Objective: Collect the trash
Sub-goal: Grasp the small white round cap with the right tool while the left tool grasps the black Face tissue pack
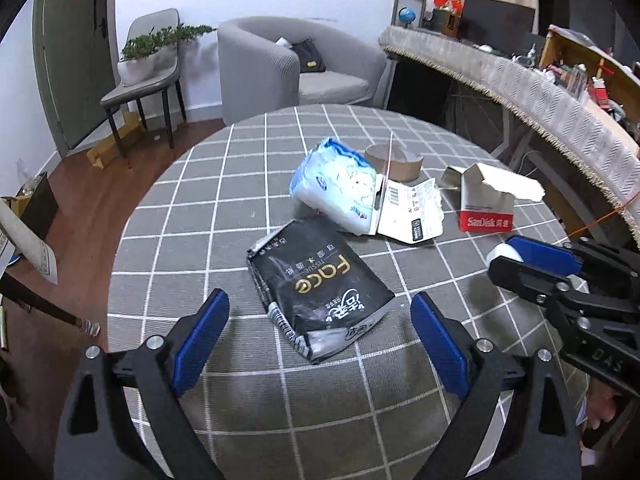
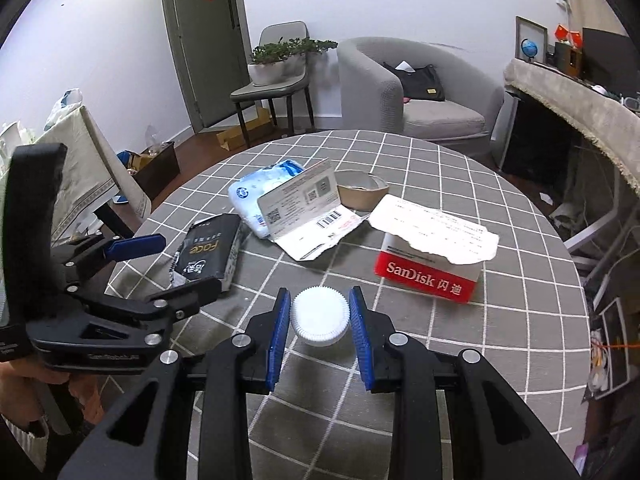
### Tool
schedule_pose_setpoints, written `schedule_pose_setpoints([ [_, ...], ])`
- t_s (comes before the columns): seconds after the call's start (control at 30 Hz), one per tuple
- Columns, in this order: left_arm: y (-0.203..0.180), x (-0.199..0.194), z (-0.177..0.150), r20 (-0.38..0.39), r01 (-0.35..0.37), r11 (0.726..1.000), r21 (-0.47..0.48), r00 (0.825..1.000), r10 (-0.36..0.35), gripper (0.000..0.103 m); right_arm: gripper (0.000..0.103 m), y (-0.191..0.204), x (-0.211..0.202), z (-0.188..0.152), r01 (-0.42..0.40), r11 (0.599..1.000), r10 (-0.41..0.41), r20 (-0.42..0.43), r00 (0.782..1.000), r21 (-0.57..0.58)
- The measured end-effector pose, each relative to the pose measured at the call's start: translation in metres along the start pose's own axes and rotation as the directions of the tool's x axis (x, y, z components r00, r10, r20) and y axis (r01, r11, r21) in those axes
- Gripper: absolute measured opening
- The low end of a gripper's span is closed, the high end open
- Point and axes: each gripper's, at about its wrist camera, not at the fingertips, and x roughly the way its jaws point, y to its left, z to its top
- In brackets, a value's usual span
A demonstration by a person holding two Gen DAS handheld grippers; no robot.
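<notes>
A crumpled black "Face" tissue pack (image 1: pixel 320 280) (image 2: pixel 208 252) lies on the round table's grey checked cloth (image 1: pixel 200 200). My left gripper (image 1: pixel 318 296) (image 2: pixel 176 268) hovers over its near end, open, with the pads apart from it. My right gripper (image 2: pixel 319 291) (image 1: pixel 508 254) is shut on a white ribbed cap (image 2: pixel 320 316), held above the cloth at the near right. Farther back lie a blue-white tissue pack (image 1: pixel 336 184), a torn white card carton (image 1: pixel 408 208), a torn red-white SanDisk box (image 2: pixel 428 264) and a brown tape roll (image 1: pixel 394 162).
A grey armchair (image 1: pixel 288 68) and a chair bearing a potted plant (image 1: pixel 148 64) stand beyond the table. A long cluttered counter (image 1: pixel 520 80) runs along the right. Cardboard boxes (image 2: pixel 240 136) sit on the wooden floor at the left.
</notes>
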Motion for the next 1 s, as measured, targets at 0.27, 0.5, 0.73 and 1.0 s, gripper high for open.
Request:
schedule_pose_setpoints([
  [0.27, 0.002, 0.013, 0.006, -0.030, -0.067, 0.997, -0.026, 0.997, 0.066, 0.094, 0.030, -0.009, 0.003, 0.002, -0.002, 1.000, 0.002, -0.010, 1.000, -0.001],
  [0.5, 0.003, 0.012, 0.003, -0.021, -0.055, 0.998, 0.006, 0.998, 0.055, 0.073, 0.030, -0.005, 0.009, 0.005, -0.008, 1.000, 0.008, -0.017, 1.000, -0.009],
  [0.73, 0.027, 0.000, -0.002, 0.013, -0.030, 0.998, -0.059, 0.999, 0.031, 0.070, 0.030, 0.005, 0.013, 0.004, -0.011, 1.000, 0.010, -0.020, 1.000, -0.012],
  [1.0, 0.038, -0.020, -0.015, 0.070, -0.016, 1.000, -0.026, 0.997, 0.017, 0.070, 0.030, 0.029, 0.014, 0.012, -0.038, 0.999, 0.038, -0.002, 0.999, -0.019],
])
